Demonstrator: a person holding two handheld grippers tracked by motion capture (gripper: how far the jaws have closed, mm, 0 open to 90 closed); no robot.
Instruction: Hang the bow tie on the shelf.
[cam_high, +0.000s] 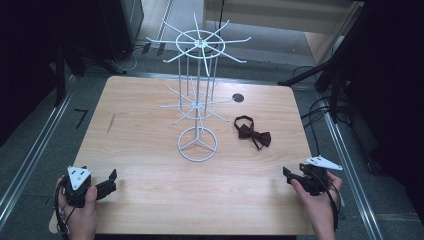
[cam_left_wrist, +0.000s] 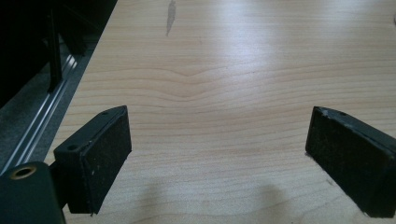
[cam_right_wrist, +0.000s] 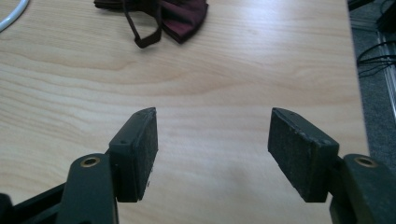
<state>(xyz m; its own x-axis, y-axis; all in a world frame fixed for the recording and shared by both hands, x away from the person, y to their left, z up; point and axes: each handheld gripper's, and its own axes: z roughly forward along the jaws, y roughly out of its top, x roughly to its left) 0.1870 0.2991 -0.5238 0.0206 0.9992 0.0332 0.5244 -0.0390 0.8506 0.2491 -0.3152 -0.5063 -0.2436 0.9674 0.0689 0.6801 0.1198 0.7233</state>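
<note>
Bare wood is being left around both grippers near the table (cam_high: 150, 145) front edge. Right gripper (cam_right_wrist: 212, 154) and left gripper (cam_left_wrist: 219, 158) are being held jaws apart, bow tie (cam_right_wrist: 159, 14) at eleven o'clock of the right fingers (cam_right_wrist: 140, 149).

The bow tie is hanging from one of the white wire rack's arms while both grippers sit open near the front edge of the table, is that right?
Not quite. The bow tie is not hanging: it lies flat on the table, to the right of the white wire rack's base, as the high view shows. The rest holds: the left gripper and right gripper sit open near the front edge.
</note>
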